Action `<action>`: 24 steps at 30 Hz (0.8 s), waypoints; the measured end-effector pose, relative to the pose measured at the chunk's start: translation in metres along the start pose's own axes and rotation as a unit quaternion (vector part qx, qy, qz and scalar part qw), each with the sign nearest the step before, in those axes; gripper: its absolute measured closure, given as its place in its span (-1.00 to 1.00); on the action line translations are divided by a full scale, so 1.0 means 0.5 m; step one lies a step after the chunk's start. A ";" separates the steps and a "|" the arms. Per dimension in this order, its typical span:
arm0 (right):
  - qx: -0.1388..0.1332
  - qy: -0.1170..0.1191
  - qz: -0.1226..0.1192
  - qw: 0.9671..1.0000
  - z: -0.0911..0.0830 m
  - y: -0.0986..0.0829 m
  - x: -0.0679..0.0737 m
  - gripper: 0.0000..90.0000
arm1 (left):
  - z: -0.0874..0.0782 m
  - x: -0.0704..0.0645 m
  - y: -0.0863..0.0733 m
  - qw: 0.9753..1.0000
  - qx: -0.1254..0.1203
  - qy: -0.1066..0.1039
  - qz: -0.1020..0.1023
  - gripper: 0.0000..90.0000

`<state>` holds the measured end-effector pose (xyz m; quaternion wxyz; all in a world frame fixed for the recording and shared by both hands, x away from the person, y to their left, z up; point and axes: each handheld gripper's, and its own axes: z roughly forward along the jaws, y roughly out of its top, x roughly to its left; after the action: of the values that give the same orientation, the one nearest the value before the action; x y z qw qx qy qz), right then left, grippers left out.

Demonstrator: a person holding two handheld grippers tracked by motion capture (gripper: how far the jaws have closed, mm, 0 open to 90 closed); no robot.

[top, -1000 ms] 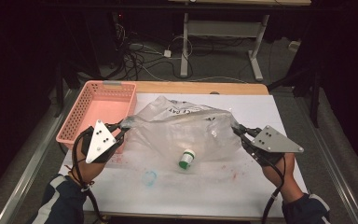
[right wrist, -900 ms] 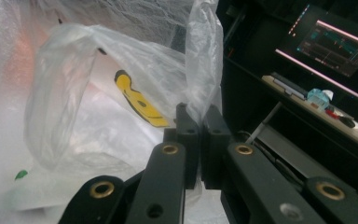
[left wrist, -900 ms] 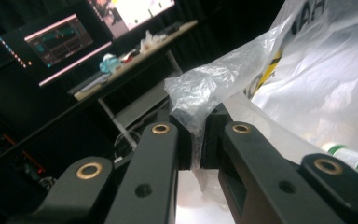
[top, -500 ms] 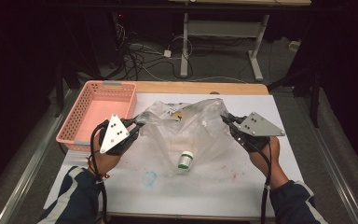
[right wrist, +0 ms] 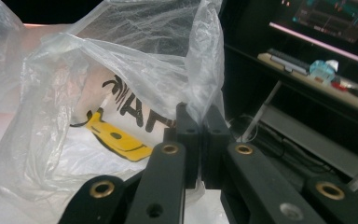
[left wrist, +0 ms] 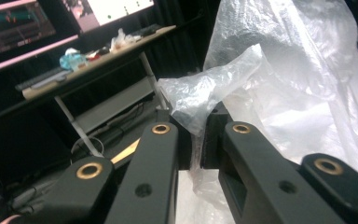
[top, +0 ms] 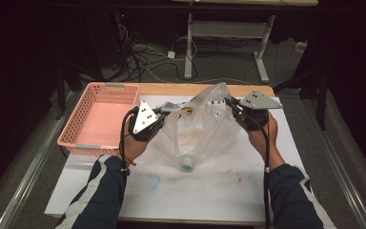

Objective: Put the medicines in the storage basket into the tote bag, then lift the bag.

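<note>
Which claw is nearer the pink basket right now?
Left. The left claw, shut on the plastic bag, sits just beside the pink basket at its right rim. The right claw grips the bag's far edge, across the bag from it.

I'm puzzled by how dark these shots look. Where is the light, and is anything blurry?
High view: light falls on the table and bag; the room behind is near black, and the bottle looks soft. Left gripper view: the left tool up close is a bit blurred. Right gripper view: the bag's print is fairly sharp and the screen glows.
</note>
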<state>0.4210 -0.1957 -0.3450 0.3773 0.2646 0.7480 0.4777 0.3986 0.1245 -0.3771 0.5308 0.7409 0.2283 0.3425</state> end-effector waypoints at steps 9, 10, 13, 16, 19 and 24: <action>0.008 -0.005 0.035 0.999 0.050 -0.017 -0.009 0.99 | 0.053 0.009 -0.004 1.000 0.001 0.002 -0.018 0.89; 0.008 -0.005 0.035 0.999 0.055 -0.015 -0.008 1.00 | 0.055 0.012 0.002 1.000 -0.001 0.002 -0.019 0.89; -0.005 0.003 0.051 0.999 0.056 0.003 -0.008 1.00 | 0.052 0.018 0.029 1.000 -0.013 0.005 -0.019 0.90; -0.028 0.008 0.051 0.998 0.035 0.052 -0.002 1.00 | 0.034 0.023 0.081 0.999 -0.038 0.014 -0.009 0.90; -0.038 0.006 0.042 0.998 0.024 0.093 0.001 1.00 | 0.021 0.030 0.126 0.998 -0.055 0.024 0.002 0.91; -0.050 0.002 0.048 0.998 0.021 0.138 -0.002 1.00 | 0.017 0.046 0.172 0.997 -0.064 0.037 -0.001 0.91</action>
<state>0.4323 -0.1632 -0.2843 0.3650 0.2798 0.7107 0.5323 0.4180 0.1068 -0.2917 0.5687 0.6922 0.2261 0.3826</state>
